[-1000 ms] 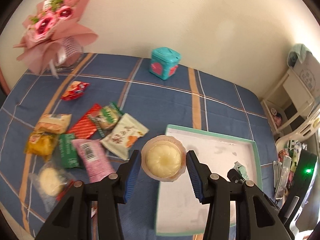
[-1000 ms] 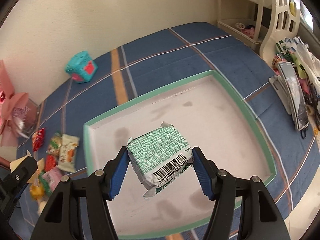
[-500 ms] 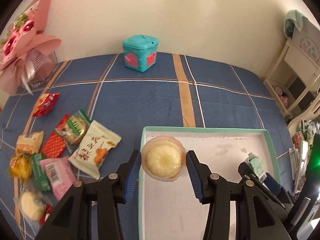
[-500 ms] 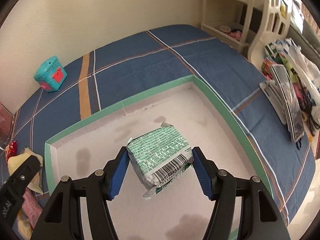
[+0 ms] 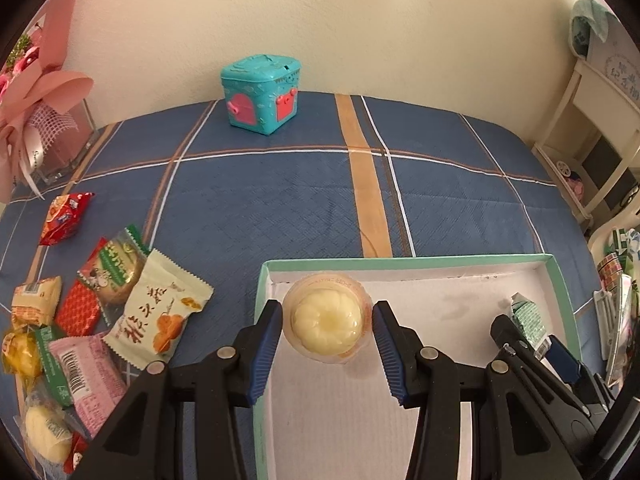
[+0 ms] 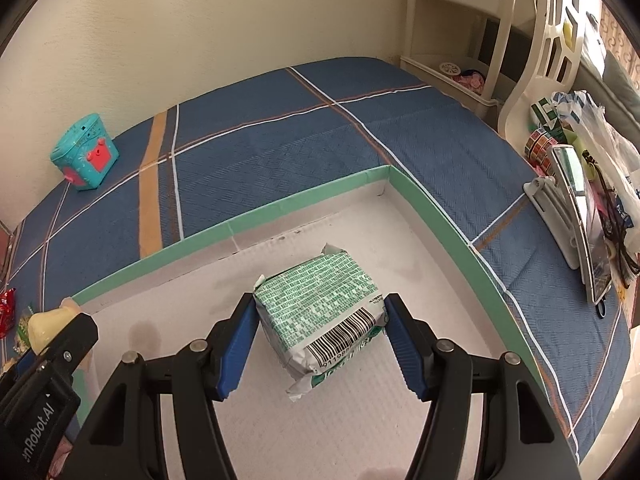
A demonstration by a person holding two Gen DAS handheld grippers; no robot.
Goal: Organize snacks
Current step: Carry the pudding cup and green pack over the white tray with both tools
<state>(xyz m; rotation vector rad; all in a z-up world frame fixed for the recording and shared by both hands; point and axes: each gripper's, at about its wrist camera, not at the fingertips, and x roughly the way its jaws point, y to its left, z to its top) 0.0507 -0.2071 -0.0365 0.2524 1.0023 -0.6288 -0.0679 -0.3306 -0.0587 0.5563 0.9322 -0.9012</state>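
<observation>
Blue plaid cloth [image 5: 280, 200]; snack pile [image 5: 100, 320] left of tray [image 5: 400, 263]; jaws pinching pudding cup [image 5: 326, 320], green packet [image 6: 320, 312].

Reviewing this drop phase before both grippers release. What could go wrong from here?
1. The pudding cup in the left gripper hangs over the box's left corner; released here, it might catch the wall and tip.
2. The right gripper with the green packet is close by; they could collide.
</observation>
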